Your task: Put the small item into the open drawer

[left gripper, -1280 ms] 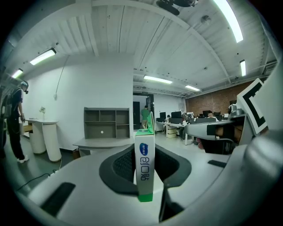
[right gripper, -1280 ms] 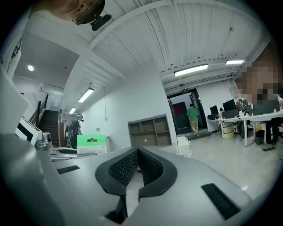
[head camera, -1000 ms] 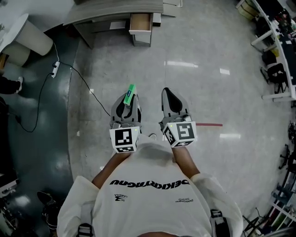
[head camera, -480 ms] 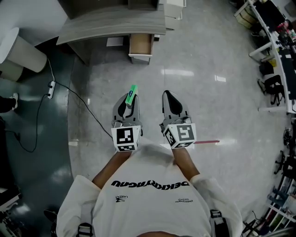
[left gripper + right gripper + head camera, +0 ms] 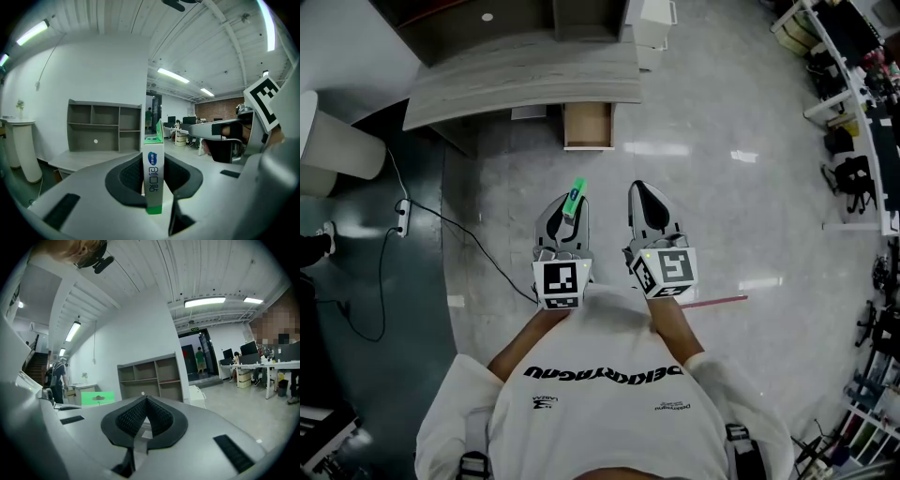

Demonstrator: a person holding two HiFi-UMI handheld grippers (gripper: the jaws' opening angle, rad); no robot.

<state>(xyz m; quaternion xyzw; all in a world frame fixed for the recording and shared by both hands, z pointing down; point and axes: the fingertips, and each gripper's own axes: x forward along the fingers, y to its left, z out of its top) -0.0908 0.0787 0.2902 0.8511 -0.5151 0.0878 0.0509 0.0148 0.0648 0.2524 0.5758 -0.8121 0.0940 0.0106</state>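
One slim white-and-green cardboard box (image 5: 153, 180) is the small item. It lies lengthwise in the left claw (image 5: 565, 214), pads clenched on its two long sides, green far end poking out past the tips. Right claw (image 5: 146, 422) is clenched on nothing. Both hang over the glossy grey floor (image 5: 722, 216), well apart from the open wooden drawer (image 5: 588, 127), which juts from the near edge of the grey wood-grain counter (image 5: 525, 75), towards its right end.

Handling, as we judge it: v. light, thin card, prob. part hollow, so it dents if squeezed hard. The printed skin looks smooth, so a bit slippery. Best hold is approx. mid-length across the long sides, as now, not on the green tab flap at the far end, which looks loose.

Writing: the face towards the left claw's camera has a blue oval logo, too small for us to read, then big grey characters 创口贴, i.e. sticking plasters. Black-and-white square markers sit on each claw's cube. The white shirt (image 5: 600, 375) has black lettering, upside down to us, not surely readable.
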